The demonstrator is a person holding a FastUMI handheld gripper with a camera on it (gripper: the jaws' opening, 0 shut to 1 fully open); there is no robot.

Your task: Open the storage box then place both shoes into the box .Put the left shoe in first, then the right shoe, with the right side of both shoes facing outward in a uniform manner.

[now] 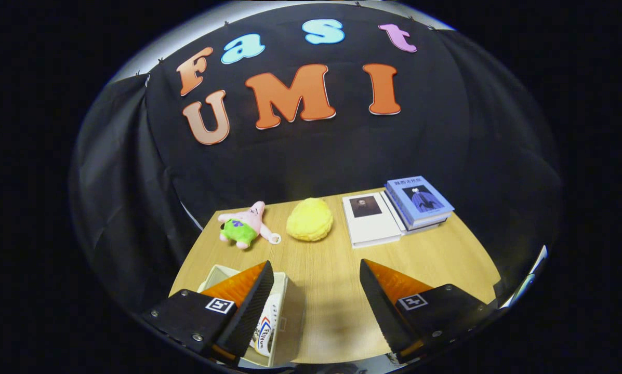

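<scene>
The gripper point(317, 280) hangs above a wooden table point(331, 259) with its fingers spread wide and nothing between them. Under the left finger sits the storage box point(282, 311), its top open, with a white shoe point(265, 327) inside; the shoe's long axis runs away from the camera, though which end is the toe cannot be told. Beyond the fingers lie a pink plush star point(246, 224), a yellow plush lump point(309, 219), a white book point(370, 218) and a blue book point(419, 201) stacked on another. Black cloth walls the booth.

Gripper camera rides high behind the spread fingers point(269, 280), tilted down over the table point(331, 259), facing the wall.
</scene>
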